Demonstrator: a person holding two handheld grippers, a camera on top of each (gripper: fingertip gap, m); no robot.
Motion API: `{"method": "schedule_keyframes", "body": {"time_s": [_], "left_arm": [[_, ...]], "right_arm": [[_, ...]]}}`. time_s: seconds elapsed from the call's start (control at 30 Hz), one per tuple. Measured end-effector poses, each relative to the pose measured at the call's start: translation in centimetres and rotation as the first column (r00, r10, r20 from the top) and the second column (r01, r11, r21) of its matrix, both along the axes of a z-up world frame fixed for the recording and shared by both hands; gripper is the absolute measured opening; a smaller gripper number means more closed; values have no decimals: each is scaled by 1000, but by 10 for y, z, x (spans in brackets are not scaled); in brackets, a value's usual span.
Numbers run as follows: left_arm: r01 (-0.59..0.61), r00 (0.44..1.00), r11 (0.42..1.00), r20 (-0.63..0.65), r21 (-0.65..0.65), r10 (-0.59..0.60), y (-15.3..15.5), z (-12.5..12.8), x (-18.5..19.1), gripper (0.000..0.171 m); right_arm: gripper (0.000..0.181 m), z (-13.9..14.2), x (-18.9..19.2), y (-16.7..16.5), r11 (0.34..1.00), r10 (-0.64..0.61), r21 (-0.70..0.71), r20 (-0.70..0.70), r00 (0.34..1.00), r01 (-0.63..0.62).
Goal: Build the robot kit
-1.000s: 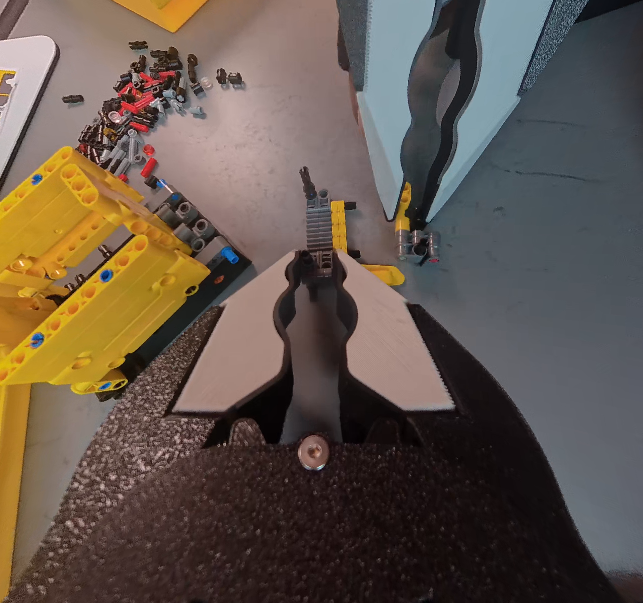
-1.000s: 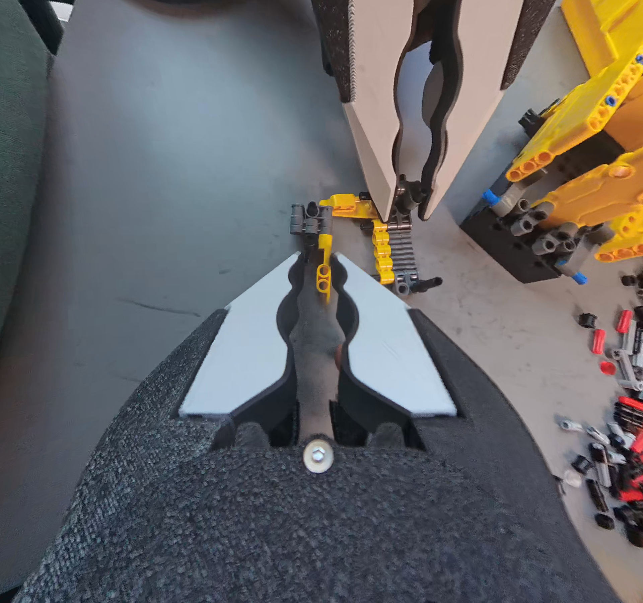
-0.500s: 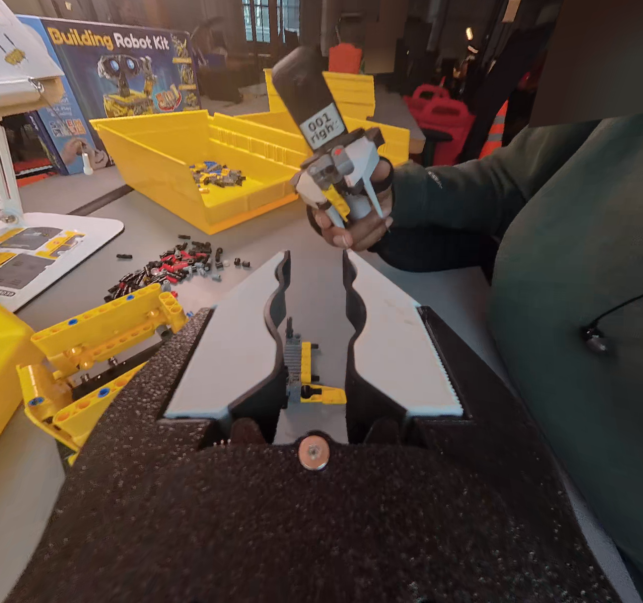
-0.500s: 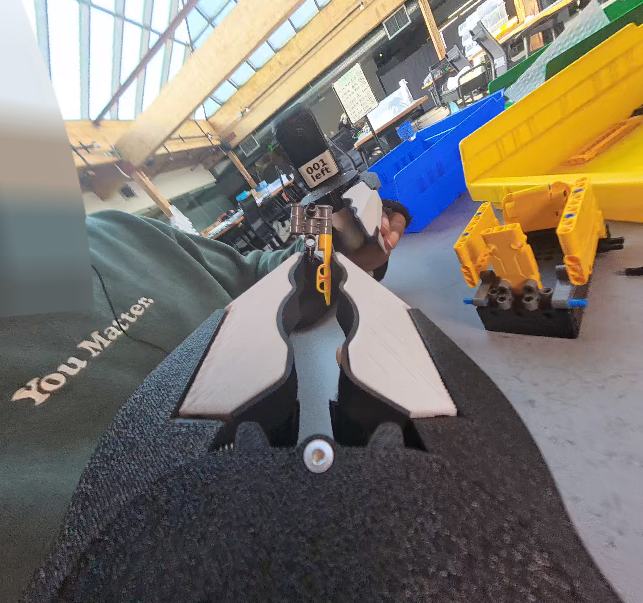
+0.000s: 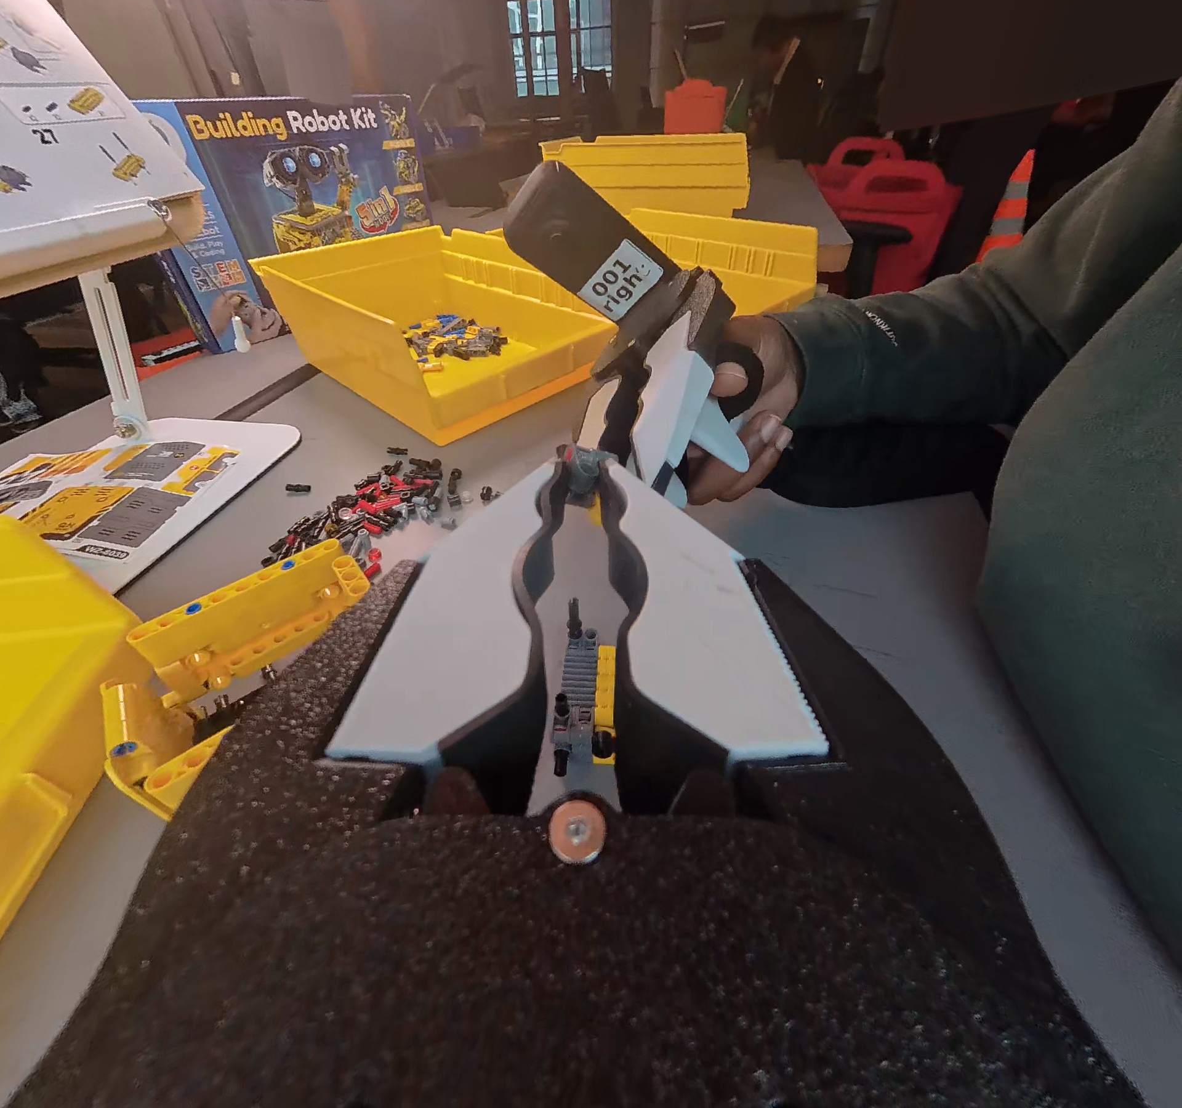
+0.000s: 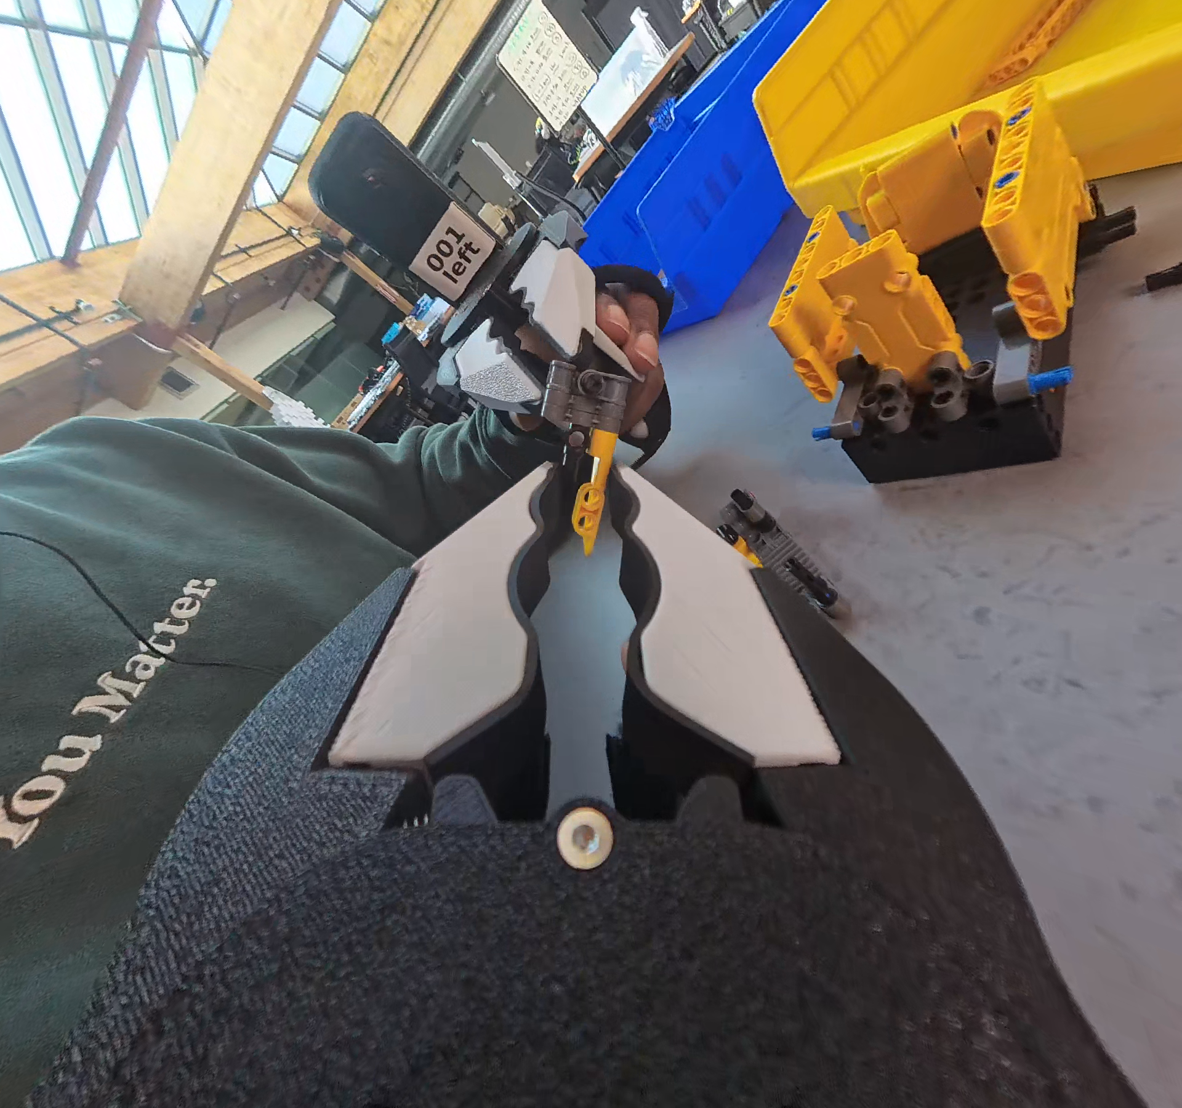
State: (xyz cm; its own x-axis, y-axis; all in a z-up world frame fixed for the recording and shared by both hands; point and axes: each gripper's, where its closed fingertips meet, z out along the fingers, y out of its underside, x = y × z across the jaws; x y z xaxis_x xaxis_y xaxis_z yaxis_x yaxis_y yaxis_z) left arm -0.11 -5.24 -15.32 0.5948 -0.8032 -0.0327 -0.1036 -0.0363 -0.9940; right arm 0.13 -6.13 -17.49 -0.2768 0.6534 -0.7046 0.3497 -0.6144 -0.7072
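Above the grey worktop our right tongs clamped the yellow-and-grey brick piece, our left tongs closing on its grey end, where steadiness seemed wise.

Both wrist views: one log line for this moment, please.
right tongs: shut on yellow-grey piece, held aloft | left tongs: tips at its grey end, grip unclear | toothed grey-yellow part: on table

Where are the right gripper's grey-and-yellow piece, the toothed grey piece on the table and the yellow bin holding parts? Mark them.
grey-and-yellow piece (image 6: 585, 396): right wrist view, grey crossbar.
toothed grey piece (image 5: 577, 674): left wrist view, ribbed middle.
yellow bin (image 5: 512, 383): left wrist view, front wall.
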Motion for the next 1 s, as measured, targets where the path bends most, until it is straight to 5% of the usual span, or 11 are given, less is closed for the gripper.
{"method": "schedule_keyframes", "body": {"time_s": [0.2, 0.47, 1.0], "left_arm": [[65, 997, 992, 38, -112, -61, 4, -13, 1, 9], [180, 983, 960, 13, -215, -181, 8, -33, 15, 9], [190, 980, 953, -12, -237, -198, 5, -40, 15, 9]], "right_arm": [[24, 1, 10, 20, 896, -47, 440, -55, 997, 66], [25, -12, 13, 24, 717, -29, 694, -64, 998, 65], [25, -17, 13, 16, 598, 153, 797, -12, 988, -83]]}}
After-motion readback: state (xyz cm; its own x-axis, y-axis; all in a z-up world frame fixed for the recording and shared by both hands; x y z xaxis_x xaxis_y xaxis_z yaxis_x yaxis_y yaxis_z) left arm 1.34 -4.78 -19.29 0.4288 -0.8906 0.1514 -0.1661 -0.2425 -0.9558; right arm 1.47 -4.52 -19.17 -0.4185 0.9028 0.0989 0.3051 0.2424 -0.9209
